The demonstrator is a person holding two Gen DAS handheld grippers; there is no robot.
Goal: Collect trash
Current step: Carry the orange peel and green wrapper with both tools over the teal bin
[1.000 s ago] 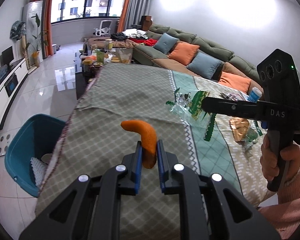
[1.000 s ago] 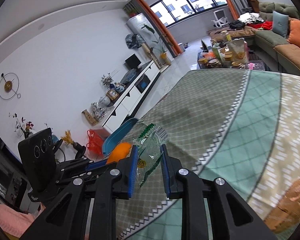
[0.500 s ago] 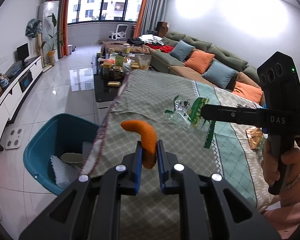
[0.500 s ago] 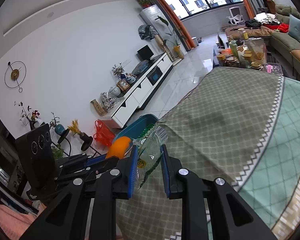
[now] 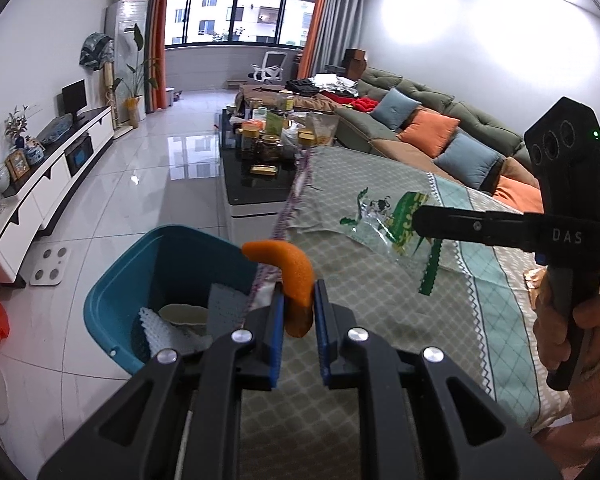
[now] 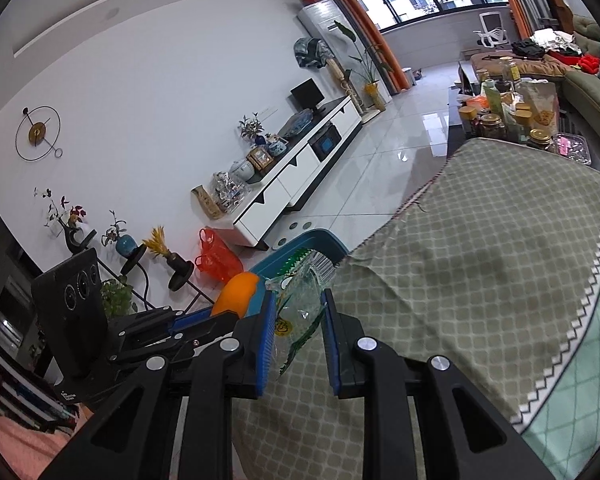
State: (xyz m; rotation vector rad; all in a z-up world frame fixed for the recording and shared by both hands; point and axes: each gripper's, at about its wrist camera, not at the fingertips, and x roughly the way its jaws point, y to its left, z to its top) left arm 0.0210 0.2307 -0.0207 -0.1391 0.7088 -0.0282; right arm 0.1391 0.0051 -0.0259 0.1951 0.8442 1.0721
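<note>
The left gripper point(image 5: 298, 312) is clamped on an orange peel point(image 5: 290, 276), pinched at its lower end so that the curved upper part arcs free above the pads. The peel looks light and leathery, slightly springy, and probably slick on its inner face; a hold low on the thick end, as here, seems sound. The right gripper point(image 6: 298, 320) is closed on a clear plastic wrapper point(image 6: 300, 300) with green print, held near its middle while crinkled ends stick out above and below. The wrapper point(image 5: 392, 224) weighs almost nothing, is thin and slippery, and would likely slide out of anything but a firm pinch on a bunched fold.

Both pieces hang over the near edge of the cloth-covered worktop point(image 5: 380, 300). Just past that edge a blue bin point(image 5: 148, 264) stands on the floor, already holding pale scraps whose nature is hard to make out. Its near wall is hidden behind the left gripper. At the far right a golden wrapper point(image 5: 534, 280) on the worktop is mostly covered by the person's hand point(image 5: 576, 328).
</note>
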